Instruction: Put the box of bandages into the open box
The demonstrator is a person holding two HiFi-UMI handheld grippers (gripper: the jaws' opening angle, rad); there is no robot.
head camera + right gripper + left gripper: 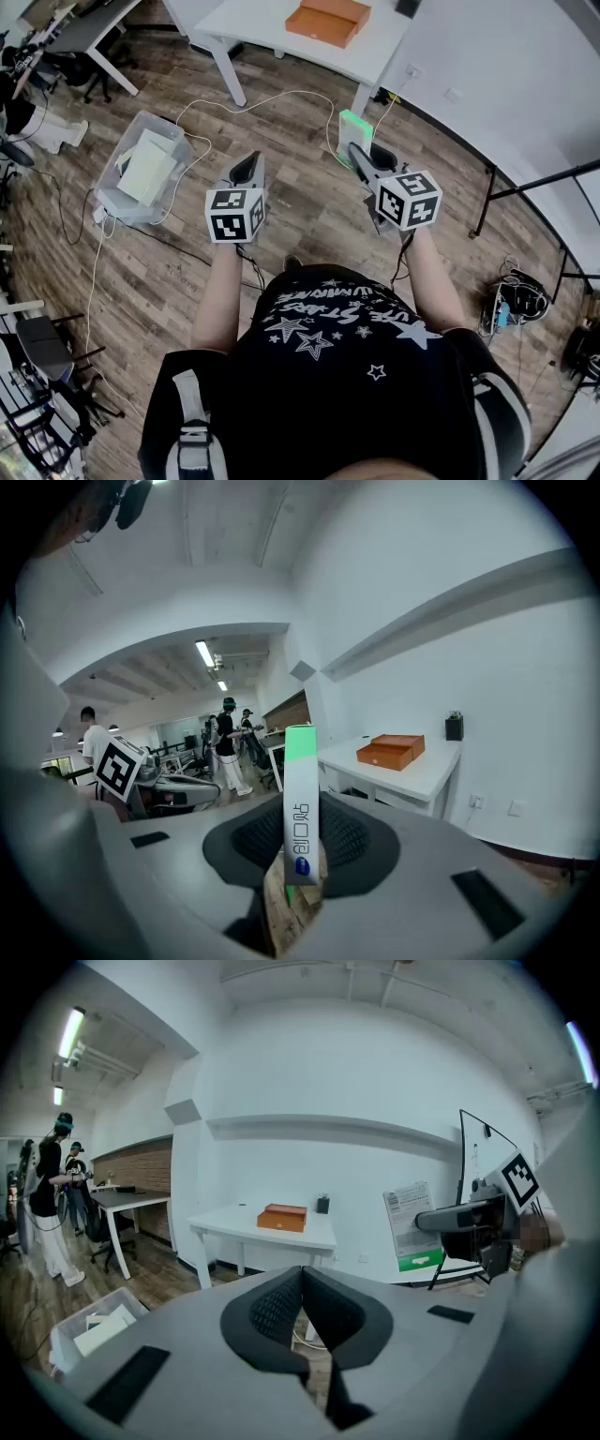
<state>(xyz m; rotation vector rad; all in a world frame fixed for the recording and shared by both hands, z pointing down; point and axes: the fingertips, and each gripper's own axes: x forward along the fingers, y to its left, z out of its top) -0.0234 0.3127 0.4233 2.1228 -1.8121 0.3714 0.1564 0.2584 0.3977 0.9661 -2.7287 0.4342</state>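
Right tongs (pixel 302 829) are clamping the box of bandages (pixel 301 794) — a slim white carton with a green end, standing upright between the pads, narrow edge facing the camera, green end poking up past the tips. Left tongs (pixel 302 1277) are sitting pressed together with nothing between them. The person is standing with both arms out front, so the two tongs are hanging side by side and well apart over the wood-plank floor (pixel 309 216), the carton up in the air on the person's right. A clear bin (pixel 111 202) is sitting on the floor off to the left, with white sheets or packets lying in it; can't tell what they are. A white cable (pixel 239 101) is trailing across the planks between the bin and the white bench (pixel 253 19) ahead. The orange box (pixel 328 21) is lying on that bench — it's showing as two orange parts, one offset against the other; I can't tell how far it's open. The bandage carton is well apart from it, short of the bench edge. A small black item (pixel 454 726) is standing on the bench by the wall. Other people are standing at desks far back on the left.
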